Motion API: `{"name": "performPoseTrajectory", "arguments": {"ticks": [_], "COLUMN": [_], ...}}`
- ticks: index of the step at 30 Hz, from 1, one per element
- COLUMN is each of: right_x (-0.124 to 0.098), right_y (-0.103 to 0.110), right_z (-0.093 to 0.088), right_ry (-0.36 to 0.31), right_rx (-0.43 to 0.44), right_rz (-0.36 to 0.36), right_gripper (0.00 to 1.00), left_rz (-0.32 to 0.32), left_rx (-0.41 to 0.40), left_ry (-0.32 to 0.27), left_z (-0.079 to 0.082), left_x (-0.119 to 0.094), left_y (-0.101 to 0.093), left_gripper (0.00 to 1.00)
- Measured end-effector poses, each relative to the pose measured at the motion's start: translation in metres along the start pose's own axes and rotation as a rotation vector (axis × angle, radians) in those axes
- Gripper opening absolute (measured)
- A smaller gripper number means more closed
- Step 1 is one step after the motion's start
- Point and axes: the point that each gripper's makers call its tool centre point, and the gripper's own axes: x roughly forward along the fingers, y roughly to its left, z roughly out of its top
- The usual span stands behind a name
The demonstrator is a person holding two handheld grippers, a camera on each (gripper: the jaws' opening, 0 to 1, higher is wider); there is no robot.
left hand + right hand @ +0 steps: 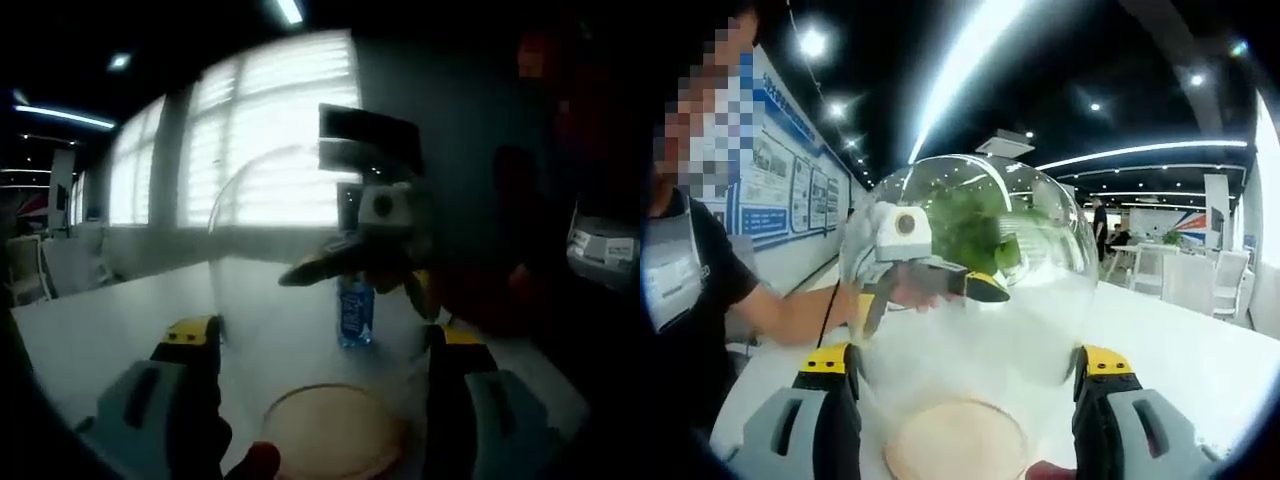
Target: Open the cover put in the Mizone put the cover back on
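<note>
Clear glass, the domed cover (pixel 975 290) sits low-centre in both views over its wooden base (pixel 955 440); each view's jaws stand wide beside it, gripping nothing. We judge it unopened; the Mizone bottle (pixel 355 312) waits mid-frame on the counter (pixel 120 320).

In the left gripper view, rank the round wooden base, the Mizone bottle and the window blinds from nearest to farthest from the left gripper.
1. Round wooden base, low between the left gripper jaws.
2. Mizone bottle, upright on the white table, behind the clear dome.
3. Window blinds, on the far wall.
</note>
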Motion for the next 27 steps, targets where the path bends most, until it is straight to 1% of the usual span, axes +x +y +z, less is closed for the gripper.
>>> {"name": "performPoseTrajectory", "arguments": {"ticks": [5,10,13,18,27], "right_x": [0.0022,0.0071,0.008,0.0073,0.0079], "right_y": [-0.0002,0.0005,0.0033,0.0058,0.0069], "right_z": [-0.002,-0.0029,-0.0014,-0.0008,-0.0003], "right_ry": [0.001,-0.022,-0.027,-0.036,-0.036], "right_rx": [-0.016,-0.015,0.0,0.002,0.002], "right_rz": [0.012,0.022,0.036,0.05,0.055], "right_gripper": [0.84,0.87,0.88,0.86,0.86], "left_rz": [-0.024,-0.035,-0.032,-0.025,-0.011], "left_rx": [-0.007,-0.017,-0.016,-0.007,-0.007], "left_ry": [-0.015,-0.027,-0.023,0.002,0.007], "left_z": [0.0007,0.0015,0.0016,0.0005,0.0003], "left_x": [-0.0009,-0.0006,-0.001,-0.0033,-0.005], "left_y": [-0.0007,-0.0021,-0.003,-0.0057,-0.0046], "left_gripper": [0.73,0.74,0.74,0.73,0.74]}}
